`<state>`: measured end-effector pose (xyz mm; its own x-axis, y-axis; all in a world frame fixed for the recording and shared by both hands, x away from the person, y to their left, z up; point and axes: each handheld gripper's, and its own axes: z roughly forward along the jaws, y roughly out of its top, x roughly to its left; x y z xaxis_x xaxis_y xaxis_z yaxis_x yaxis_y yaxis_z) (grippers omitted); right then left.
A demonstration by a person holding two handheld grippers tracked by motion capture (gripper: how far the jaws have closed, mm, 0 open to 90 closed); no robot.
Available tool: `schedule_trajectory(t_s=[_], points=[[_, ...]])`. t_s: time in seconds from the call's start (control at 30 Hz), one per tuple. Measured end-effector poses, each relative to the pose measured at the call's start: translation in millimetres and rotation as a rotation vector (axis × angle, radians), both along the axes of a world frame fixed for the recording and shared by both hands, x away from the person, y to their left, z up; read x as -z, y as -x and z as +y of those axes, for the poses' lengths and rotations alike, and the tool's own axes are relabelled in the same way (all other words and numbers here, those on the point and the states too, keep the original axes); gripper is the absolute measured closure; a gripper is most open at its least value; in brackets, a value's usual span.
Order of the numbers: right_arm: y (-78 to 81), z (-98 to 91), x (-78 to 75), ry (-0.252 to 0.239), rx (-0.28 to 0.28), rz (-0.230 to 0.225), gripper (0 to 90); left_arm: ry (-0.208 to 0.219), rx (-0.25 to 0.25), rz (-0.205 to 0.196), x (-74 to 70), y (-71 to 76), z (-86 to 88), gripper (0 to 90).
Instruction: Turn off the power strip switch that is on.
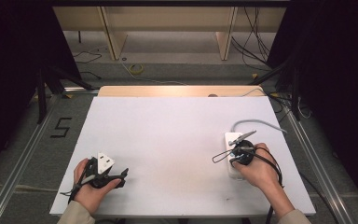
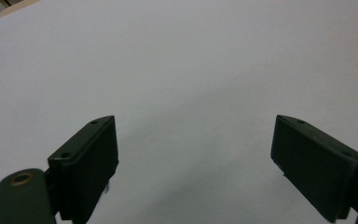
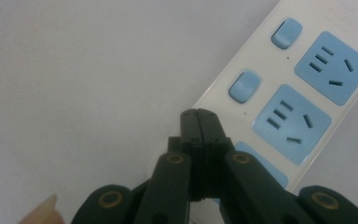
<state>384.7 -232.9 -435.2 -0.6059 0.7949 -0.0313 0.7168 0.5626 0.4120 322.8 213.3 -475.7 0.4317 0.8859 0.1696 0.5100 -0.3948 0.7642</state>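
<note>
Right gripper (image 1: 240, 154) sits mid-right in the high view, right hand (image 1: 260, 169) wrapped around it, directly over the near end of the power strip (image 1: 233, 138). Its own view: jaws pressed flat together, nothing between them, tips (image 3: 199, 122) over the strip's left edge close to the lower blue switch (image 3: 244, 87); can't tell whether the tips touch the strip. In that view the strip (image 3: 307, 84) runs diagonally from bottom centre to upper right: white body, two blue switches, upper one (image 3: 286, 33) near the top edge, each with a blue socket to its right. A fingertip (image 3: 39, 211) pokes in at the lower left corner. Strip's grey cable (image 1: 256, 123) leaves its far end and curves off right across the table (image 1: 168, 140). Left gripper (image 1: 103, 173) is at lower left of the high view, in the left hand (image 1: 87, 184), grey plate on top, well apart from the strip. Its view: jaws wide apart, one pad (image 2: 86, 163) at lower left, the other at lower right, bare white table (image 2: 182, 79) between and beyond them, nothing held.
</note>
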Motion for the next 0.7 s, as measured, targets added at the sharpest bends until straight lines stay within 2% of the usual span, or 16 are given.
schedule_trajectory(t_s=[0.63,0.7], points=[[-0.3,-0.9,-0.1,-0.007,0.0,-0.008,90.0,-0.001,0.003,0.004,0.2,-0.3,-0.4,14.5],[-0.1,-1.3,-2.1,-0.022,0.007,-0.028,90.0,0.0,0.002,0.004,0.3,-0.4,-0.4,14.4]])
